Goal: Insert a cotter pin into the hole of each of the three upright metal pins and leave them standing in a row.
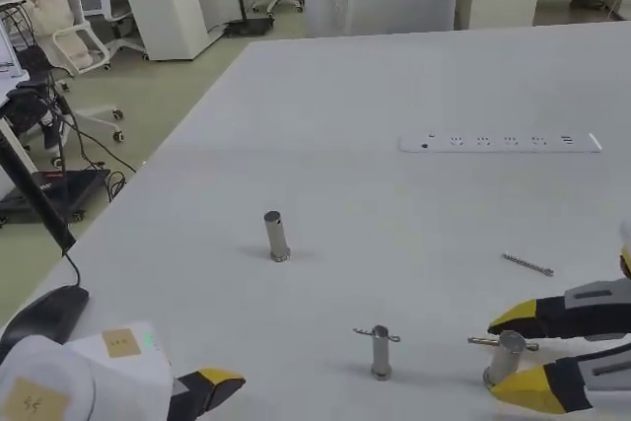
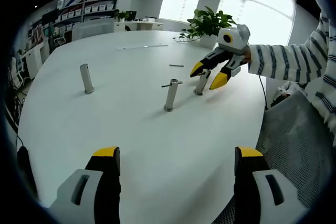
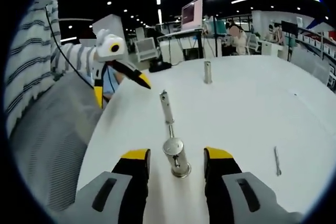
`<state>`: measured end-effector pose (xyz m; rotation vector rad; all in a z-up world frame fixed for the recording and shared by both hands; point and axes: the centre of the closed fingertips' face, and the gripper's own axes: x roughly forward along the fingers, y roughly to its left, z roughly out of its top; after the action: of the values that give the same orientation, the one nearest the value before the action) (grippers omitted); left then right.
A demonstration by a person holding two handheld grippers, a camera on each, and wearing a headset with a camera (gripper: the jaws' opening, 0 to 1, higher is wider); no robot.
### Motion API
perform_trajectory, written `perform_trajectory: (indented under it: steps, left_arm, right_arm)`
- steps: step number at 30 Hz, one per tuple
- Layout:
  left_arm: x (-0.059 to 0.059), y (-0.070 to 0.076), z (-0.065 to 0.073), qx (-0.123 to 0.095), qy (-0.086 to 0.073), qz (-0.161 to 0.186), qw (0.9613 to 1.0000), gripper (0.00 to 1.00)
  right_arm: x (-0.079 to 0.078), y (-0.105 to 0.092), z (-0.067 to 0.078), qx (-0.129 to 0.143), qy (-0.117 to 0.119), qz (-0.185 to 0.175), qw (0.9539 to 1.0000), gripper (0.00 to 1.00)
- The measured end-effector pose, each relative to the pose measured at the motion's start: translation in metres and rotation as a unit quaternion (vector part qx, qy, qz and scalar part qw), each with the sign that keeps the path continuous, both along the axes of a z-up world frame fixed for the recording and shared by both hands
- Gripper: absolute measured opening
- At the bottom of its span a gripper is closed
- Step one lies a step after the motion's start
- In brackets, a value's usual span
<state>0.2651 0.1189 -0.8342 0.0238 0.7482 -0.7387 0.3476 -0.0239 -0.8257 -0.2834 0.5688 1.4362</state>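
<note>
Three metal pins stand upright on the white table (image 1: 394, 96). The far pin (image 1: 276, 236) (image 2: 85, 78) (image 3: 208, 72) is bare. A cotter pin sits through the middle pin (image 1: 381, 352) (image 2: 170, 95) (image 3: 166, 106). Another sits through the near right pin (image 1: 506, 357) (image 2: 201, 82) (image 3: 176, 156). My right gripper (image 1: 518, 354) (image 2: 208, 76) (image 3: 176, 157) is open, its jaws straddling that pin with gaps on both sides. My left gripper (image 1: 207, 386) (image 2: 177, 156) (image 3: 121, 90) is wide open, nothing in it, at the near left edge. A loose cotter pin (image 1: 527, 264) (image 2: 176, 65) (image 3: 276, 161) lies flat on the table.
A white power strip (image 1: 501, 142) (image 2: 142, 47) lies across the far right of the table. A black mouse (image 1: 44, 317) rests at the left edge. Office chairs and desks stand beyond the table.
</note>
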Motion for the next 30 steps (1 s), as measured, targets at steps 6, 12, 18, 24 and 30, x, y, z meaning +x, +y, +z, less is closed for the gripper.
perform_trajectory:
  steps: [6, 12, 18, 24, 30]
  left_arm:
    - [0.005, -0.001, 0.001, 0.000, -0.005, -0.004, 1.0000, 0.89]
    - [0.012, -0.002, 0.005, -0.007, -0.014, -0.005, 0.9999, 0.89]
    - [0.017, -0.001, 0.007, -0.006, -0.021, -0.006, 0.9997, 0.89]
    - [0.021, 0.004, 0.009, -0.005, -0.027, -0.001, 0.9996, 0.89]
    - [0.021, 0.008, 0.008, -0.003, -0.028, 0.003, 0.9996, 0.89]
  right_arm:
    - [-0.003, -0.006, 0.008, 0.003, -0.003, -0.023, 0.9997, 0.58]
    - [-0.005, -0.010, 0.020, 0.018, -0.015, -0.054, 0.9983, 0.62]
    - [-0.010, -0.015, 0.030, 0.028, -0.022, -0.081, 0.9961, 0.68]
    - [-0.021, -0.021, 0.037, 0.041, -0.014, -0.127, 0.9909, 0.75]
    - [-0.035, -0.025, 0.044, 0.057, 0.002, -0.166, 0.9845, 0.84]
